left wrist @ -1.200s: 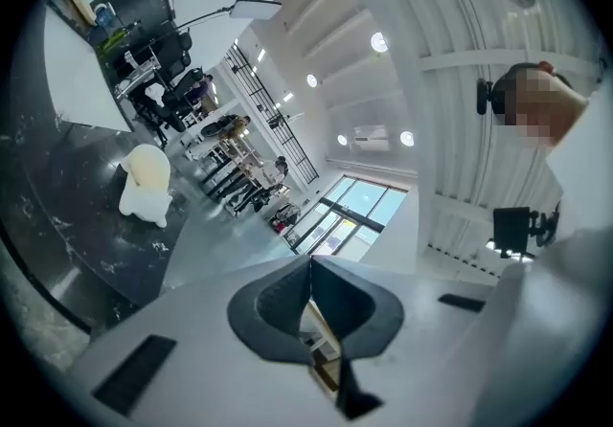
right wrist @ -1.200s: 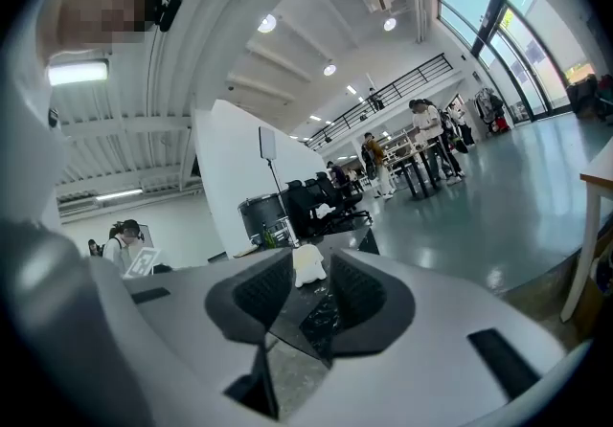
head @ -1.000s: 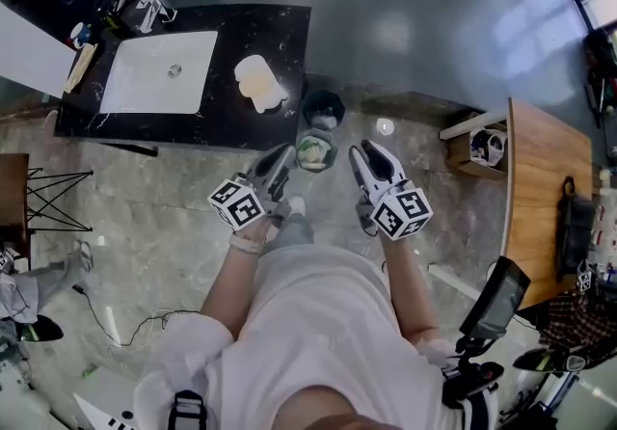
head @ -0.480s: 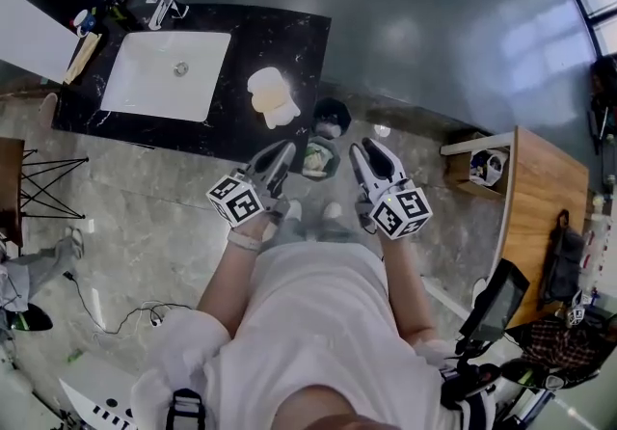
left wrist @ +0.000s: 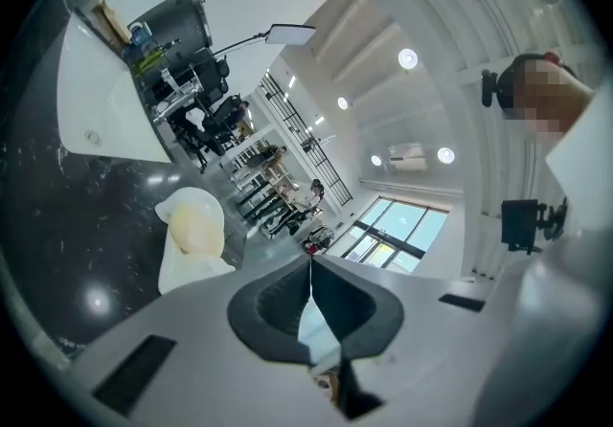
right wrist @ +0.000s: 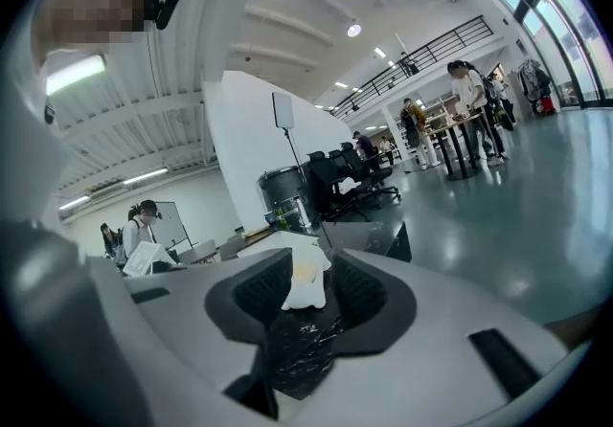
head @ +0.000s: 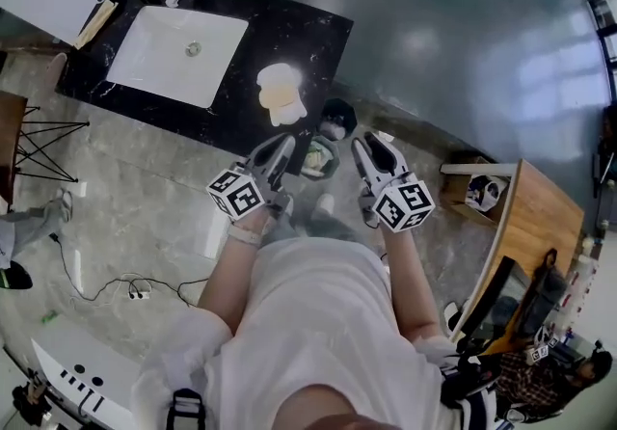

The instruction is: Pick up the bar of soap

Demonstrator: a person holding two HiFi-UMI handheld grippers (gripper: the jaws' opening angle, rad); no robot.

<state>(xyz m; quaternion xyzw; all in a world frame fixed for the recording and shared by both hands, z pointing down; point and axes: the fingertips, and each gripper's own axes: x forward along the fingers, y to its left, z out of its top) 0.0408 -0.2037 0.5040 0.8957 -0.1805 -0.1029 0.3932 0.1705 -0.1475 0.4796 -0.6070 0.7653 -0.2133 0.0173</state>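
While the bar of soap [head: 280,88] lies on the black counter [head: 308,33] at upper centre, the left gripper [head: 285,142] hangs closed below it, the right gripper [head: 370,142] open.

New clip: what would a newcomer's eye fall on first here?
A black marble countertop with a white sink fills the head view's upper left, and a pale yellow bar of soap lies on its right part. Just below, the person holds the left gripper shut and the right gripper open, both empty.
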